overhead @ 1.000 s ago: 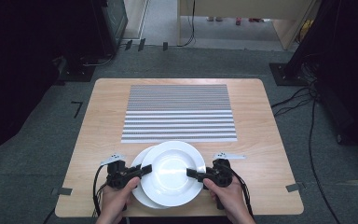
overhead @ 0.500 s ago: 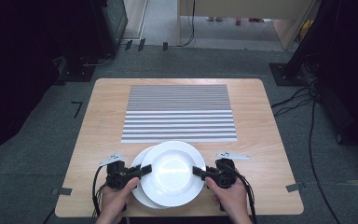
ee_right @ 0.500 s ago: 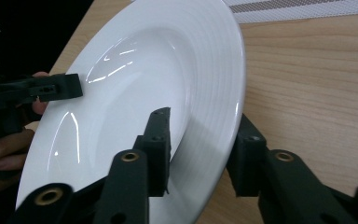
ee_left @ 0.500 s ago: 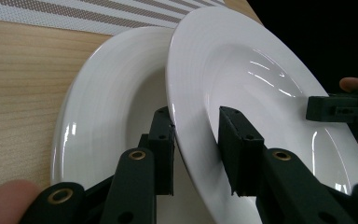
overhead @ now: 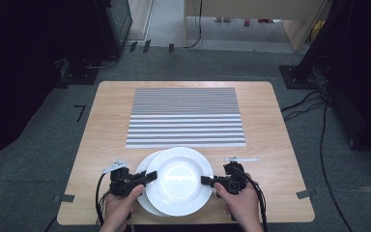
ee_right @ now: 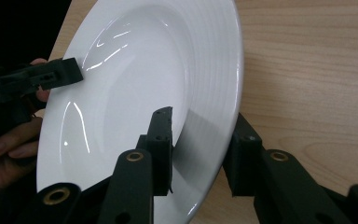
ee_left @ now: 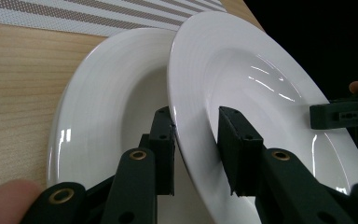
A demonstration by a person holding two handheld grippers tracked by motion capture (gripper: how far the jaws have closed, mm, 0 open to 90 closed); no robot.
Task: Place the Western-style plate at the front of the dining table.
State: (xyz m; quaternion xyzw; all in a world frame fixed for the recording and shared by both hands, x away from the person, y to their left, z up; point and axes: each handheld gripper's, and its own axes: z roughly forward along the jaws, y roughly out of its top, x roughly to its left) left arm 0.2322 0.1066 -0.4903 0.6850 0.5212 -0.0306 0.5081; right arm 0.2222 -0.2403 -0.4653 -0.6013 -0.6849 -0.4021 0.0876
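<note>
Two white plates lie stacked near the table's front edge. The upper plate (overhead: pixel 178 180) sits shifted to the right over the lower plate (overhead: pixel 143 166). My left gripper (overhead: pixel 145 178) is shut on the upper plate's left rim, and my right gripper (overhead: pixel 206 181) is shut on its right rim. In the left gripper view the jaws (ee_left: pixel 196 116) straddle the rim of the upper plate (ee_left: pixel 261 84), with the lower plate (ee_left: pixel 98 102) behind it. In the right gripper view the gripper (ee_right: pixel 200 126) has one jaw over and one jaw under the upper plate (ee_right: pixel 135 84).
A grey-and-white striped placemat (overhead: pixel 186 116) covers the middle and far part of the wooden table (overhead: pixel 270 125). A small white strip (overhead: pixel 241 158) lies just right of the plates. Dark equipment and cables ring the table on the floor.
The right hand and its gripper have shifted slightly to the right along the plate's rim. The plates and the left gripper stay about where they were.
</note>
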